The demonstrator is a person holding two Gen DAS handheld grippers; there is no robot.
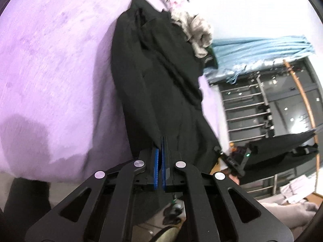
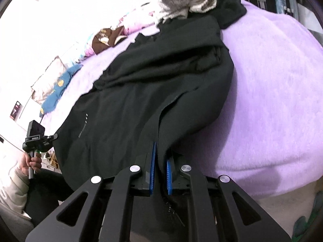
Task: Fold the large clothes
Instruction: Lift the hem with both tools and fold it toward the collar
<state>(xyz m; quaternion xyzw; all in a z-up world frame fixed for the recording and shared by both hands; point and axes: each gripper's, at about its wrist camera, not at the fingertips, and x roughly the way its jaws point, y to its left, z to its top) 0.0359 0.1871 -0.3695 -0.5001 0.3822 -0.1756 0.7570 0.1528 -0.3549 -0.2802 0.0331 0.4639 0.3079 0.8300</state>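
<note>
Black garment (image 2: 153,84) — hem pinched in both tongs (image 2: 160,151) — trails ahead.

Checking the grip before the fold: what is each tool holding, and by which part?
Both hold the large black fabric garment by its near edge: the left tool and the right tool each pinch that hem.

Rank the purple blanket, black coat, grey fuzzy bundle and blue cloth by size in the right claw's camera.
1. Purple blanket
2. Black coat, though it lies nearer
3. Grey fuzzy bundle
4. Blue cloth, roughly alike
</note>
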